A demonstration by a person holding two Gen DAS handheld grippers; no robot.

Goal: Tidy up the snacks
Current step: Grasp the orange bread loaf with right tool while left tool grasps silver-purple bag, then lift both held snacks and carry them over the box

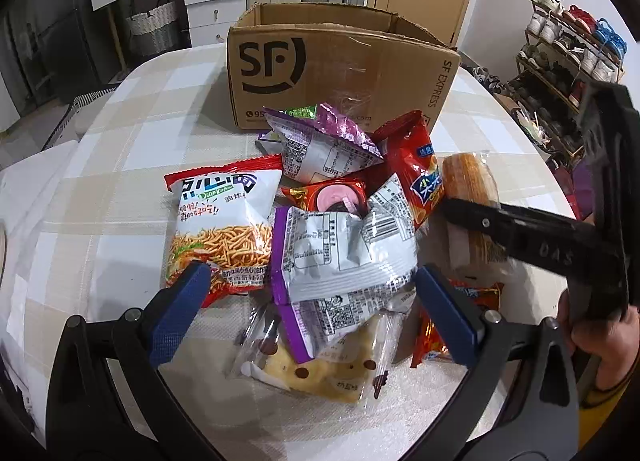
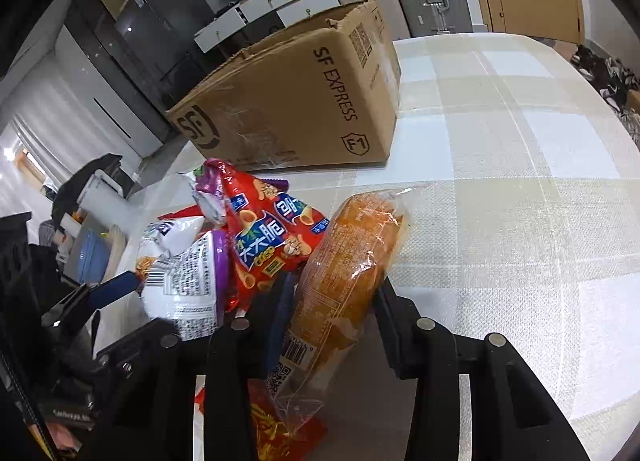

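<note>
Snacks [image 1: 344, 245] lie heaped just before the cardboard box [image 1: 340, 73] on the surface [image 2: 500, 181]. Right hand-held gripper [image 2: 332, 301] pinches the wrapped bread [image 2: 348, 261]; left hand-held gripper [image 1: 312, 301] hangs spread over the heap.

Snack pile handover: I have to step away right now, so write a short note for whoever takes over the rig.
Right gripper: fingers closed on the wrapped bread loaf, at the pile's right edge.
Left gripper: open, empty, over the purple-and-white packet.
Cardboard box: open-topped, behind the pile on the table; its inside is hidden.
Done: nothing visibly sorted.
Left: loaf, noodle snack bag, red chip bag and the other packets.
</note>
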